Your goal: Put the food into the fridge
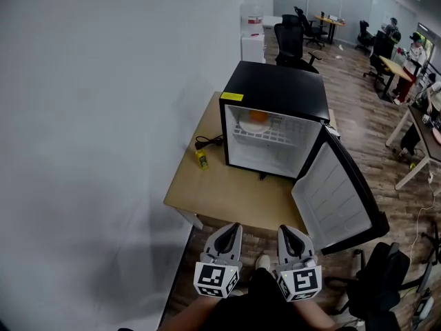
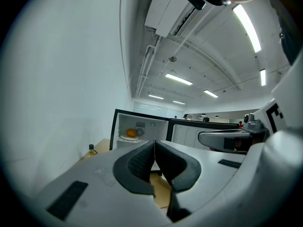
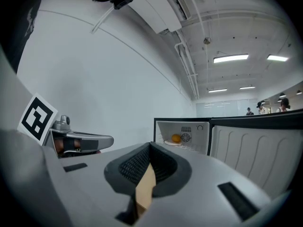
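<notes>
Left gripper [image 1: 231, 229] and right gripper [image 1: 289, 230] are side by side and roughly level at the counter's [image 1: 220, 192] near edge, both pointing at the open fridge [image 1: 275, 92]. The fingers of each are pressed together, with nothing between them. The orange [image 1: 258, 116] rests on a plate [image 1: 242, 125] on the fridge's upper shelf, toward the counter's far right corner.

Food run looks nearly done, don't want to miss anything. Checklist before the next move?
1. Fridge door wide open: ok.
2. Orange on its plate on the shelf inside the fridge: ok.
3. Left tongs shut, empty: ok.
4. Right tongs shut, empty: ok.
5. No food left out: cannot tell; a small yellow bottle stands on the table left of the fridge.
6. Both tongs back from the table edge, touching nothing: ok.
</notes>
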`<state>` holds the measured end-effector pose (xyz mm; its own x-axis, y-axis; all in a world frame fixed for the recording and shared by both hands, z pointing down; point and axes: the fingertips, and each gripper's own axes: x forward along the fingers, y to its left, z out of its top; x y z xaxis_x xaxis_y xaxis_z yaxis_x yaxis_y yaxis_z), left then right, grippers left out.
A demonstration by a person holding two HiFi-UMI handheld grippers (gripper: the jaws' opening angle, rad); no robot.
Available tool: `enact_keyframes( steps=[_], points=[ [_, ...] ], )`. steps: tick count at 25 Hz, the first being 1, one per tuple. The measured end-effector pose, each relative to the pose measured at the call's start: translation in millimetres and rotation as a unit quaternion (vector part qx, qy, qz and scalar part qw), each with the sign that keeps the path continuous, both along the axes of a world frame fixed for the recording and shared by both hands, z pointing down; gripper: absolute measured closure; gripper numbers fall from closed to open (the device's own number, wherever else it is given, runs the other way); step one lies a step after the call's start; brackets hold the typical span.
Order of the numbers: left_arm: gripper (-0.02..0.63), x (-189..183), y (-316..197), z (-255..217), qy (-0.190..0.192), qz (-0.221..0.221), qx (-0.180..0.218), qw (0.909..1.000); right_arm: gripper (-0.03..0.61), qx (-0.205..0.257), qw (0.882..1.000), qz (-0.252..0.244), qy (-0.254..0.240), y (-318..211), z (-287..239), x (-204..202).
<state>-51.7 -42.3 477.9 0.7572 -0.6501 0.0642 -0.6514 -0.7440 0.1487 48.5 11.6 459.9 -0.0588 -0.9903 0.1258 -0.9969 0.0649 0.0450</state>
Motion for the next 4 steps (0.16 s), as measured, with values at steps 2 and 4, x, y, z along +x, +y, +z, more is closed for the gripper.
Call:
enact_keyframes(
  steps=[2,4],
  points=[
    [0.598,0.4,-1.8,3.2,-0.003,-0.002,-0.003,1.0,0.518,0.0,1.0,0.003,-0.001,-1.4,2.2,1.4],
    [0.598,0.6,-3.5,7.3,-0.007,-0.003,-0.006,1.0,0.518,0.0,1.0,0.009,-0.005,-2.0,5.0,2.9]
  ],
)
